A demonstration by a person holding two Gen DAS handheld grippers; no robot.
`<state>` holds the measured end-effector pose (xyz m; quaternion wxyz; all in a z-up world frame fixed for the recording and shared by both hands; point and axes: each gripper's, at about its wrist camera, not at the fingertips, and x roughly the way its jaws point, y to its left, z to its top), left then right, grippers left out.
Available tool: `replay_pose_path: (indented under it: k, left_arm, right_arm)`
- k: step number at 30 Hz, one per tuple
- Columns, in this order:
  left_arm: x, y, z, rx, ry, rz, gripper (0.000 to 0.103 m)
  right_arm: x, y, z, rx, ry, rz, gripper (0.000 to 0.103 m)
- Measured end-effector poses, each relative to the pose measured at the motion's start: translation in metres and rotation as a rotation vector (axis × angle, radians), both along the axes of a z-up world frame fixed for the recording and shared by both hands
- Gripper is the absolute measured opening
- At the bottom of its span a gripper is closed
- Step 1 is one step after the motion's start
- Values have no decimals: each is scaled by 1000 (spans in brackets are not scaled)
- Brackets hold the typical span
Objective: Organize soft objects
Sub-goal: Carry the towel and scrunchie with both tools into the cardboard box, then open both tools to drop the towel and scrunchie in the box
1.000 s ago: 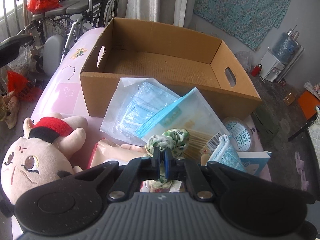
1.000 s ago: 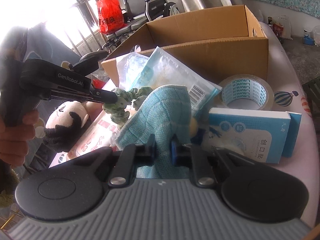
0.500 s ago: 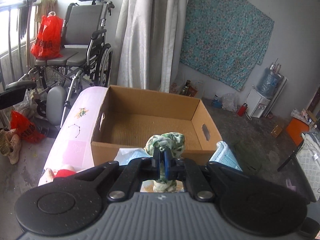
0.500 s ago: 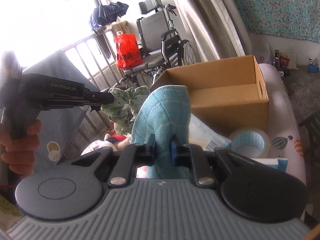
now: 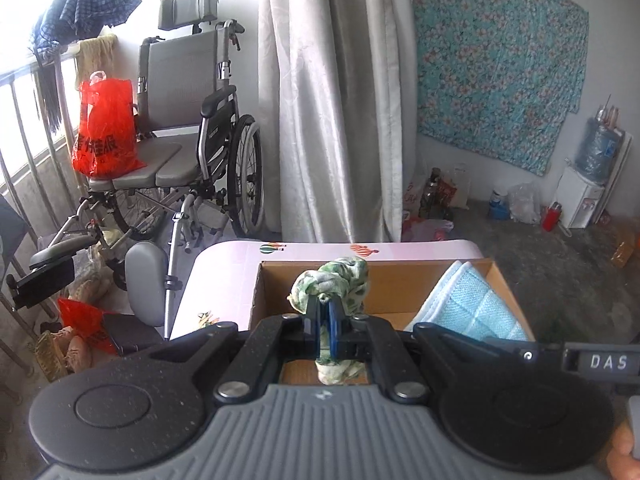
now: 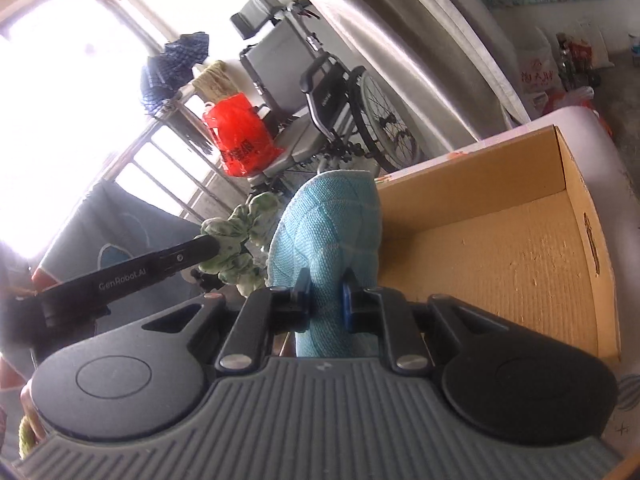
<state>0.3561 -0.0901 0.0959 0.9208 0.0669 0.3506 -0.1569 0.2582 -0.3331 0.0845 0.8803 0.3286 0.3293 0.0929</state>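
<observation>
Your left claw (image 5: 329, 322) is clamped tight on the scrunchie (image 5: 332, 285), a green-and-white ruffled band that bunches up above the blue pads and hangs down a little below them. In the left wrist view it sits over the near part of the box (image 5: 404, 280), with bare cardboard floor showing under the dangling end.

Your right claw (image 6: 326, 300) is pinched on the cloth (image 6: 330, 220), a light blue quilted piece that stands up in a folded hump above the pads and runs on down behind them. In the right wrist view the cloth is at the box's left edge, in front of its near corner. From the left wrist view the same cloth (image 5: 466, 304) shows at the right side of the box, against the inner wall.

The two claws are close: from the right wrist view, your left claw (image 6: 208, 246) reaches in from the left, and the scrunchie (image 6: 236, 236) it carries is just beside the cloth, whether touching I cannot tell.

The box (image 6: 520, 240) stands open on the pink bench (image 5: 224, 276), its floor bare as far as shown. A wheelchair (image 5: 188, 128) with a red bag (image 5: 104, 128) on its seat stands beyond, by the curtain (image 5: 332, 100).
</observation>
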Motion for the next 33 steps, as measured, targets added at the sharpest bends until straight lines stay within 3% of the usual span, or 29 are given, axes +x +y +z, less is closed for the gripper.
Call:
replay_pose_path:
  k: [5,11,16,22,27,29,33]
  left_arm:
    - [68,-24,-56,81,90,-9,5]
    - [122,-39,-120,196,168,3,5]
    - [140,-43,-136,257,150,0,5]
    - [148,-51,-153,323,154,3,6]
    - [150,-45,-163,329,185,30,19]
    - [150,-42,-163,329,198,35,41]
    - [146,-35,-156,277,201,28,45]
  right_arm:
    - [92,-6,-65,53,191,-68,13]
    - [172,6,-137,108,337,-117,13]
    - [212,12,-179,199,403,-154,13]
    - [239,30,-214,239,435,-170,13]
    - [251,47,-241,241,443,-155,15]
    - [254,52,-245,225,440,-146,16]
    - [258,55,-251,237,444,-128,22]
